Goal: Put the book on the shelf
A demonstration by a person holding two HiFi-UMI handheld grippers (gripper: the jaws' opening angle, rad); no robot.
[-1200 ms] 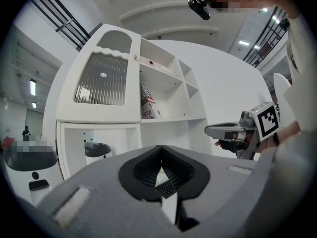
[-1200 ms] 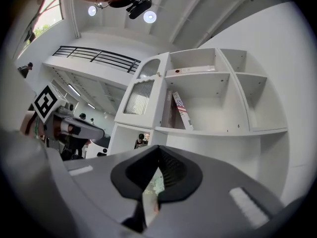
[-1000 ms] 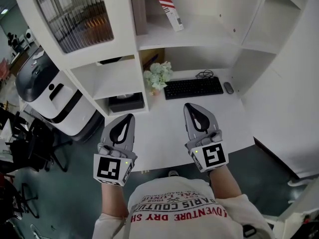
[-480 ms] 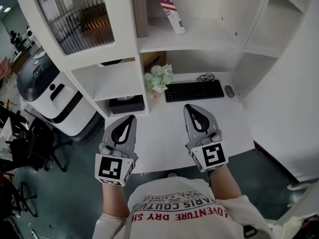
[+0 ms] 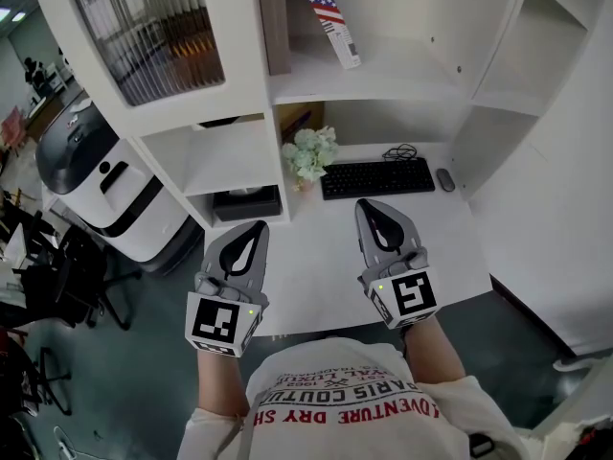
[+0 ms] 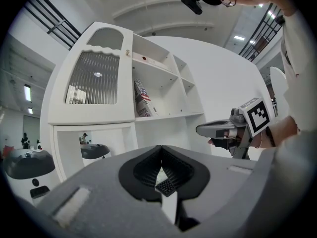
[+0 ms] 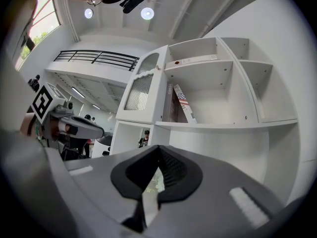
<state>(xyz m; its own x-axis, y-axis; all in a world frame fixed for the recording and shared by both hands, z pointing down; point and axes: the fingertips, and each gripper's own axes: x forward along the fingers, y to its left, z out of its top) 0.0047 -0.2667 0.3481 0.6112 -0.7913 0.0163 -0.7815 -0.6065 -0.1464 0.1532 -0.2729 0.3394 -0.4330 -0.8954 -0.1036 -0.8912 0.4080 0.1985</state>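
Note:
A book with a stars-and-stripes cover [image 5: 330, 12] leans tilted in an upper compartment of the white shelf unit [image 5: 383, 70], beside a brown upright volume [image 5: 273, 22]. It also shows in the left gripper view [image 6: 142, 99] and the right gripper view [image 7: 183, 102]. My left gripper [image 5: 254, 226] and right gripper [image 5: 369, 204] are held side by side over the desk, pointing level toward the shelf and well short of it. Both are shut with nothing between the jaws [image 6: 159, 148] [image 7: 158, 148].
On the white desk [image 5: 316, 257] lie a black keyboard [image 5: 375, 176], a mouse [image 5: 445, 178] and a bunch of pale flowers [image 5: 308, 153]. A ribbed-glass cabinet door [image 5: 148, 36] is at upper left, a black box [image 5: 246, 201] in a low cubby, a white machine [image 5: 96, 175] on the floor at left.

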